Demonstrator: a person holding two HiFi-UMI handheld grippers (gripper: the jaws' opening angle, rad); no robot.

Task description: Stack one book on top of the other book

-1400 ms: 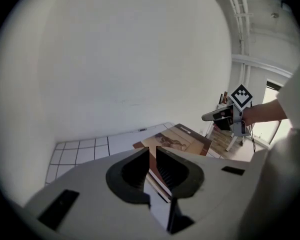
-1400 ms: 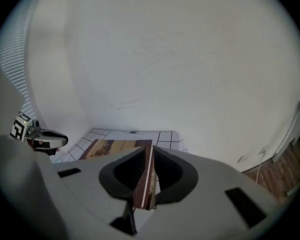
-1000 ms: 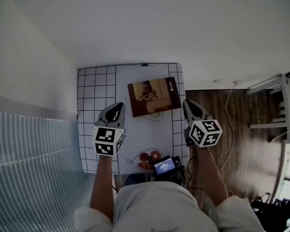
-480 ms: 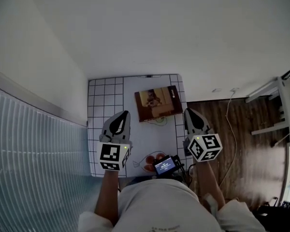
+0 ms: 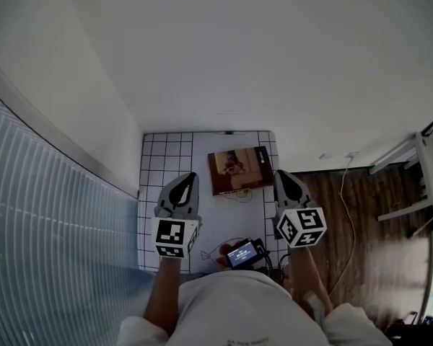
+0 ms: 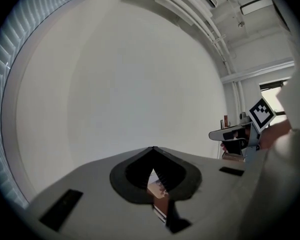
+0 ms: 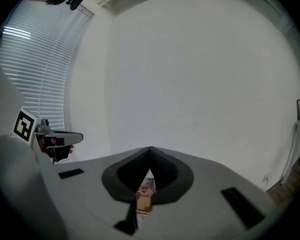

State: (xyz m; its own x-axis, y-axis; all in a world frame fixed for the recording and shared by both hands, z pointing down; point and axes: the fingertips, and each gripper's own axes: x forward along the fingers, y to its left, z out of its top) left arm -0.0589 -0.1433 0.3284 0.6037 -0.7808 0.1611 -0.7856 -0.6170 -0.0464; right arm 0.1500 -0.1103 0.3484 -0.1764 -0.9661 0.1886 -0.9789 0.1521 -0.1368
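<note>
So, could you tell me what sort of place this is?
Likely a plain room in a home or office: a small grid-clothed table against a white wall, window blinds on one side, wood floor on the other.

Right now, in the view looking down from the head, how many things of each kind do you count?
Grippers: 2, the left gripper and the right gripper
Book: 1 showing; whether another lies beneath cannot be told
Table: 1
Screen device: 1
Total: 5
</note>
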